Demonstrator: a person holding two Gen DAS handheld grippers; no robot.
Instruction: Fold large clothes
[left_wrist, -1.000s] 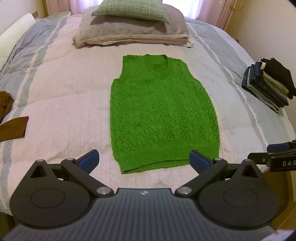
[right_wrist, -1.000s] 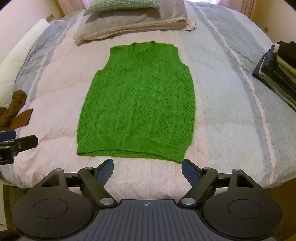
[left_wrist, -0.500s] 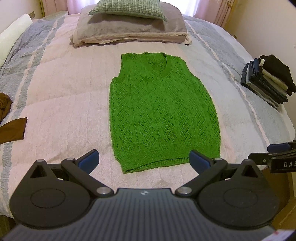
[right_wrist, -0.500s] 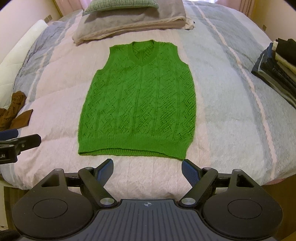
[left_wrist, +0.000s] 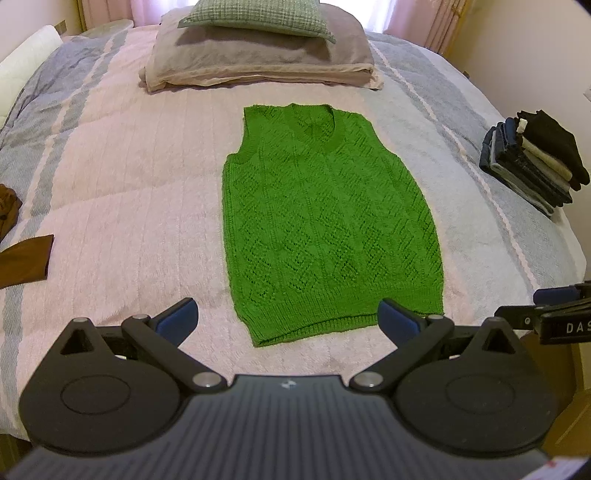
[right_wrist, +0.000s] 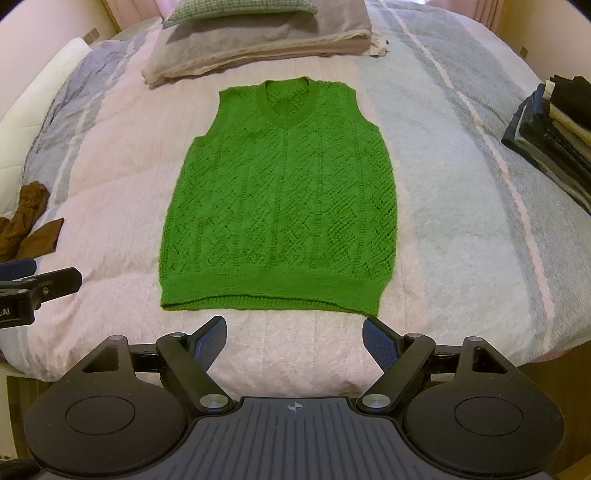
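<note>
Green knit vest (left_wrist: 328, 221) lay flat and spread out in the middle of the bed (left_wrist: 110, 221), neck end toward the pillows and bottom hem toward the grippers. Nothing held it.

The left gripper (left_wrist: 288, 321) hung over the near edge of the bed with its blue fingers (left_wrist: 177, 319) spread wide and nothing between them. From this camera the hem sat between the two fingertips, a little past them, not touching. The right gripper (right_wrist: 294, 334) was also spread wide and empty, with the hem just beyond its tips.

Only the left camera showed the right gripper from the side, as a black bar with white letters at the right edge (left_wrist: 561, 317). Only the right camera showed the left gripper poking in at the left edge (right_wrist: 40, 288). The right camera also showed more of the crumpled brown cloth (right_wrist: 26, 225), which looked bunched up at the top; the left camera caught only a flat corner of it. The white pillow (right_wrist: 40, 99) along the left side of the bed showed more fully there too.

A green checked cushion (left_wrist: 255, 16) sat on top of a grey pillow (left_wrist: 258, 62) at the head of the bed. A stack of folded dark clothes (left_wrist: 535, 162) sat near the right edge, well apart from the vest. Nothing lay on the vest or blocked it.
</note>
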